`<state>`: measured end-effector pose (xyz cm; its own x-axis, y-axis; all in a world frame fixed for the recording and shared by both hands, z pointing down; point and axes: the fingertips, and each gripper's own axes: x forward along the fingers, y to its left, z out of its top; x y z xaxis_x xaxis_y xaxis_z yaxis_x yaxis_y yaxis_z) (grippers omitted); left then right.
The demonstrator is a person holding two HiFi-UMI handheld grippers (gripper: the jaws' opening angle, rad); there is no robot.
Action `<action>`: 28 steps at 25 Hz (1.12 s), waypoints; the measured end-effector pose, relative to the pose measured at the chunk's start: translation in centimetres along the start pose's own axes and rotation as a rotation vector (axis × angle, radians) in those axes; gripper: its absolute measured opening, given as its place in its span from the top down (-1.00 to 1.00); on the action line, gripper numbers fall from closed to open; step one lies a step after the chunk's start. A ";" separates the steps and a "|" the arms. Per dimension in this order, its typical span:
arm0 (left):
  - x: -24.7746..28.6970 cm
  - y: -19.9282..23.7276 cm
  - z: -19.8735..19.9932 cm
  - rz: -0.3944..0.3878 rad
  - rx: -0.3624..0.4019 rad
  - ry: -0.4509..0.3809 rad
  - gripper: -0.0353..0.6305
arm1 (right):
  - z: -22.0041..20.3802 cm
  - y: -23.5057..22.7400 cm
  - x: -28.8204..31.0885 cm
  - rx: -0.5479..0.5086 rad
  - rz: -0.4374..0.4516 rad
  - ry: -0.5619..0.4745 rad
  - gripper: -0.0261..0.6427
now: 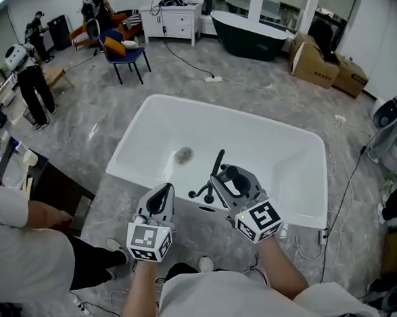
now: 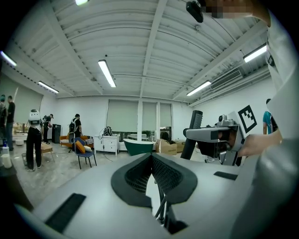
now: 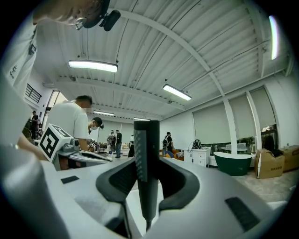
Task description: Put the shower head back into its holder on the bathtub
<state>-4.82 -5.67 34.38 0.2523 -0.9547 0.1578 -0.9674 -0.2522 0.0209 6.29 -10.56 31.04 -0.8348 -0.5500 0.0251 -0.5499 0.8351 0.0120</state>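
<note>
Shower head (image 3: 146, 154) is a slim black stick, standing upright and clamped in the right gripper (image 1: 228, 178) fingers over the white bathtub's (image 1: 148, 120) near rim. Left gripper (image 1: 165, 190) fingers are pinched together on nothing. A black tap fitting (image 1: 202, 195) sits on that rim between the two. The tub's inside is wide open. A bystander (image 1: 27, 234) stands off the near left corner, and cardboard boxes (image 1: 314, 61) sit past the far right one.

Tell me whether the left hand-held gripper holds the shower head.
No, the left hand-held gripper is empty; the right hand-held gripper grips the shower head.
</note>
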 end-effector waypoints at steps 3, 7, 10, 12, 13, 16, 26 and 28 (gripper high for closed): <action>1.1 0.9 0.3 0.010 -0.005 -0.001 0.87 | -0.1 -0.6 1.1 0.008 0.003 0.005 0.50; 2.2 2.1 0.8 0.002 -0.014 -0.005 0.87 | 0.0 -0.9 2.6 0.013 0.001 0.011 0.50; 3.3 3.3 0.9 -0.030 -0.020 -0.006 0.87 | -0.1 -1.2 4.1 0.015 -0.017 0.018 0.50; 4.3 3.9 1.0 -0.056 -0.021 -0.008 0.87 | -0.1 -1.6 4.9 0.015 -0.037 0.020 0.50; 4.8 4.2 1.2 -0.067 -0.021 -0.009 0.87 | 0.0 -1.9 5.2 0.015 -0.047 0.019 0.50; 6.2 4.8 1.5 -0.098 -0.016 -0.011 0.87 | 0.2 -2.6 6.1 0.015 -0.070 0.017 0.50; 11.5 8.2 1.5 -0.195 -0.012 0.021 0.87 | -1.1 -5.1 10.6 0.043 -0.143 0.058 0.50; 12.5 8.9 1.6 -0.221 -0.011 0.029 0.87 | -1.3 -5.6 11.5 0.048 -0.162 0.070 0.50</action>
<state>-10.27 -20.10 34.92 0.4573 -0.8716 0.1768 -0.8891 -0.4526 0.0684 -0.19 -21.57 32.57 -0.7320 -0.6745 0.0964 -0.6793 0.7334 -0.0265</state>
